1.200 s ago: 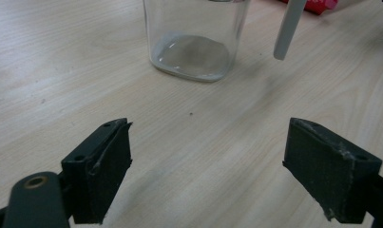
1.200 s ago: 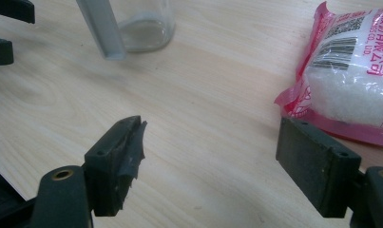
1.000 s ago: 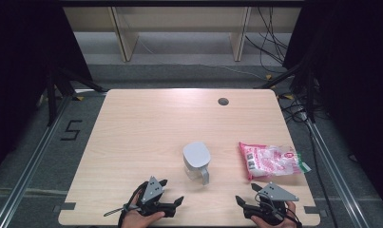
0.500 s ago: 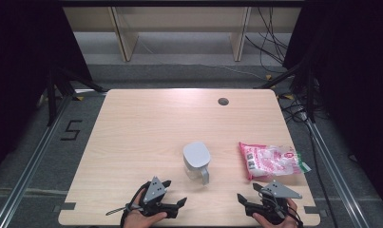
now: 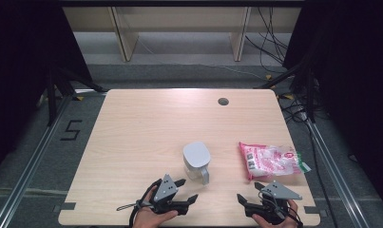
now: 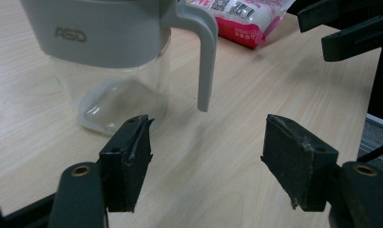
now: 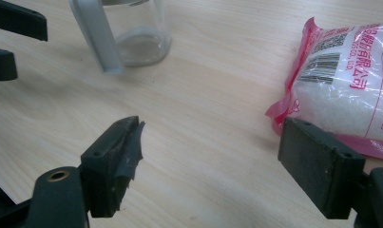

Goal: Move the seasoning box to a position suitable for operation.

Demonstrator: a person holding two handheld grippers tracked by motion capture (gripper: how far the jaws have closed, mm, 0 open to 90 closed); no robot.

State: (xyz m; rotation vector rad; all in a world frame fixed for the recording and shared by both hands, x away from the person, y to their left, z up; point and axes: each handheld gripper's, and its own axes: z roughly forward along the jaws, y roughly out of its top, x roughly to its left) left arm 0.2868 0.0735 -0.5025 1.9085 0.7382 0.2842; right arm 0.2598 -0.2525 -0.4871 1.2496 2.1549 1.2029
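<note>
A clear glass pitcher (image 5: 197, 161) with a grey lid and grey handle stands upright near the table's front middle; it looks empty (image 6: 113, 57) (image 7: 132, 33). To its right lies a pink and white bag (image 5: 271, 160) of white grains (image 7: 346, 80) (image 6: 236, 16). My left gripper (image 5: 184, 190) is open at the front edge, just left of and below the pitcher, with nothing between its jaws (image 6: 205, 156). My right gripper (image 5: 248, 194) is open too, below the bag, and holds nothing (image 7: 210, 161).
The wooden table (image 5: 146, 128) has a round dark grommet (image 5: 223, 101) near its far edge. Metal rails and cables run along the floor on both sides, and shelf legs stand beyond the table.
Both grippers have shifted slightly at the front edge; pitcher and bag have stayed where they were.
</note>
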